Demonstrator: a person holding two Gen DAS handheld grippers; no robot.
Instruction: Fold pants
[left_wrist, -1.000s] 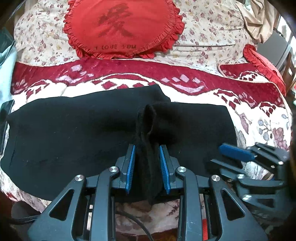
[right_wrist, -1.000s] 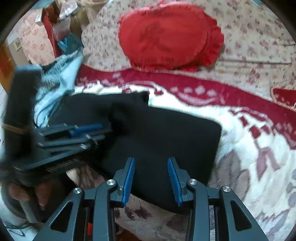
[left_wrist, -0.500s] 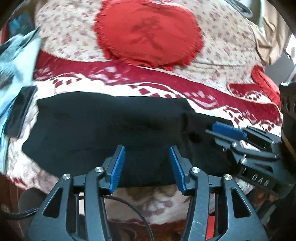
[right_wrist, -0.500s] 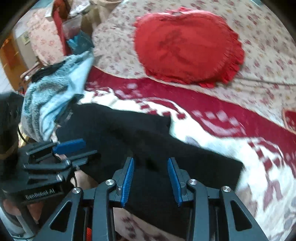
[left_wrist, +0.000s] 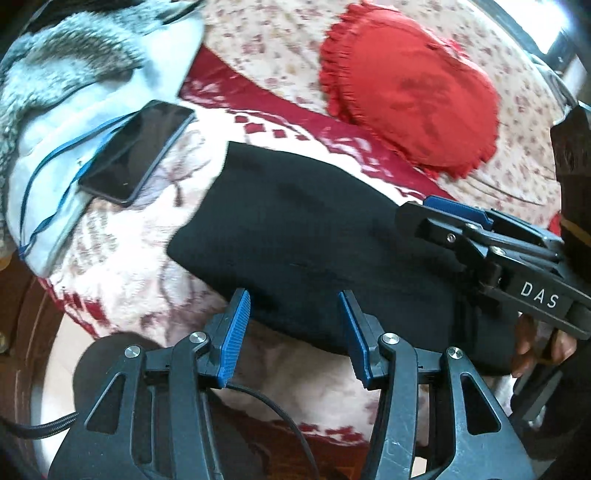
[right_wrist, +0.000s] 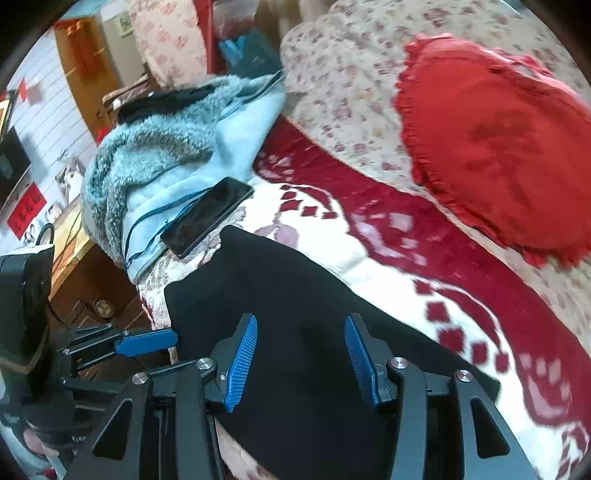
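- We see no containers in either view; all items lie directly on the bed with the red-and-cream patterned blanket (left_wrist: 122, 266).
- The black knit pants (left_wrist: 303, 236) lie flat on that blanket near the bed's front edge, folded into a long dark band with a straight, squared-off end toward the phone.
- We observe a smooth surface, with no raised fold between the claws.
- The left claw (left_wrist: 293, 332) has its blue pads apart over the near edge of the pants; nothing is clamped. Its jaws have just been opening.
- The right claw (right_wrist: 301, 360) likewise stands apart above the fabric, gripping nothing, its jaws having just widened.
- A dark rectangular smartphone (left_wrist: 136, 151) rests half on a pale blue fleece garment (left_wrist: 66, 122), just beside the pants' end.
- A round red frilled cushion (left_wrist: 410, 88) lies behind, well apart.
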